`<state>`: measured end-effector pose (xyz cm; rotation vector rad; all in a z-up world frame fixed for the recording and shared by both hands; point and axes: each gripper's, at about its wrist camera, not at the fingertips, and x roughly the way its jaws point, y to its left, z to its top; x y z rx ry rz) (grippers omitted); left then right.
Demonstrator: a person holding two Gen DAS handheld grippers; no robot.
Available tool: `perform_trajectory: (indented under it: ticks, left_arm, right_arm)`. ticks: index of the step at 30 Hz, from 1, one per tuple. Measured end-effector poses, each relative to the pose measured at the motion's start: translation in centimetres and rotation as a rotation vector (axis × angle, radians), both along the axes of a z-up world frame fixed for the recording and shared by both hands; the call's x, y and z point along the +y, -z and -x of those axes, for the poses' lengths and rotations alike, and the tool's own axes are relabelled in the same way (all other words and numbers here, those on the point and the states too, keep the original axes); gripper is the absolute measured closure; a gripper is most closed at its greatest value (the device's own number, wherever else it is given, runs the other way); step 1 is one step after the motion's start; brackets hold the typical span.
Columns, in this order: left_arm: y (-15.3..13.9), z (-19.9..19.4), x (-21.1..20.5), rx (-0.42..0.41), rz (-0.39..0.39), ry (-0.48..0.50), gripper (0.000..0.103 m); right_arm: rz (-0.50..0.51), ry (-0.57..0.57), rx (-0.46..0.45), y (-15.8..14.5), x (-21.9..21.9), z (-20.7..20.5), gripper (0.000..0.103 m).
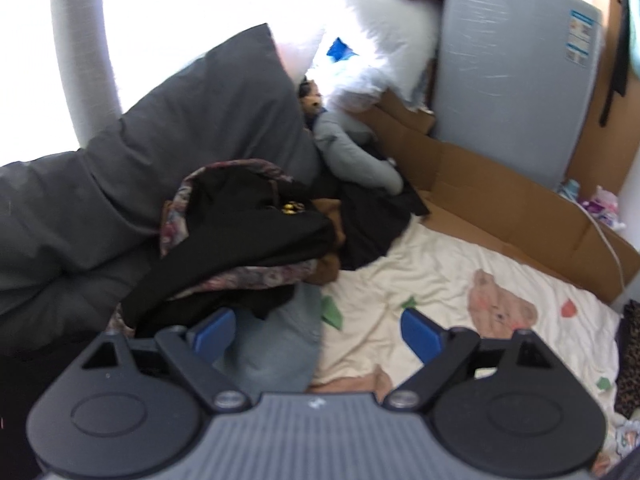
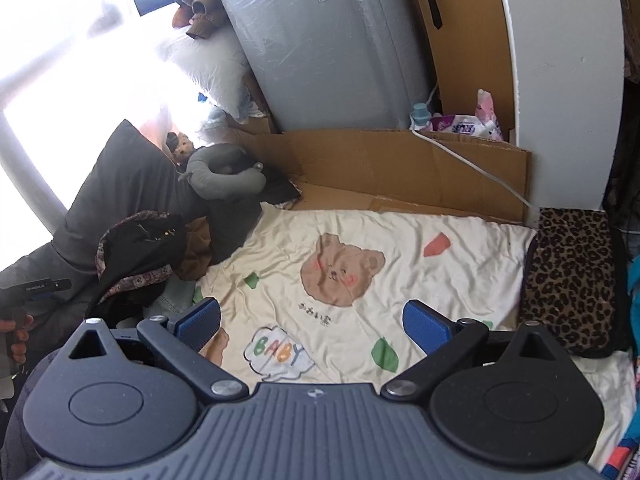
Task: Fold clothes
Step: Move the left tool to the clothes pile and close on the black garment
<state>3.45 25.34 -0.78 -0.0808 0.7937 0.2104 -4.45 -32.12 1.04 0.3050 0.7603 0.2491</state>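
A cream sheet (image 2: 400, 240) with a bear (image 2: 340, 270) on it covered the bed, and a tall grey mattress (image 2: 320, 48) leaned behind it over flat cardboard (image 2: 380, 168). A heap of dark clothes (image 1: 248, 240) lay at the sheet's left edge, against a big dark cushion (image 1: 168, 128). The left tool (image 1: 318, 330) was wide apart and empty just in front of the heap, and the right tool (image 2: 314, 320) was wide apart and empty over the sheet.
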Motion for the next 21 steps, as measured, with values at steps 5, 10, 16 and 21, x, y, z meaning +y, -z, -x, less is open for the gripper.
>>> perform_trajectory:
  ticks: [5, 10, 16, 21]
  left_arm:
    - [1.2, -1.4, 2.3, 0.004, -0.045, -0.012, 0.012]
    - [2.5, -2.8, 4.1, 0.005, -0.07, -0.021, 0.012]
    - [4.1, -3.9, 5.2, 0.005, -0.078, -0.01, 0.012]
    - [5.7, -4.9, 5.2, 0.008, -0.081, 0.022, 0.019]
  right_arm:
    - [-0.011, 0.008, -0.026, 1.2, -0.2, -1.4, 0.003]
    - [-0.007, -0.005, -0.004, 2.6, -0.1, -2.7, 0.003]
    - [-0.007, -0.018, 0.014, 4.1, 0.1, -4.5, 0.003]
    - [-0.014, -0.026, 0.033, 6.1, 0.4, -6.1, 0.003]
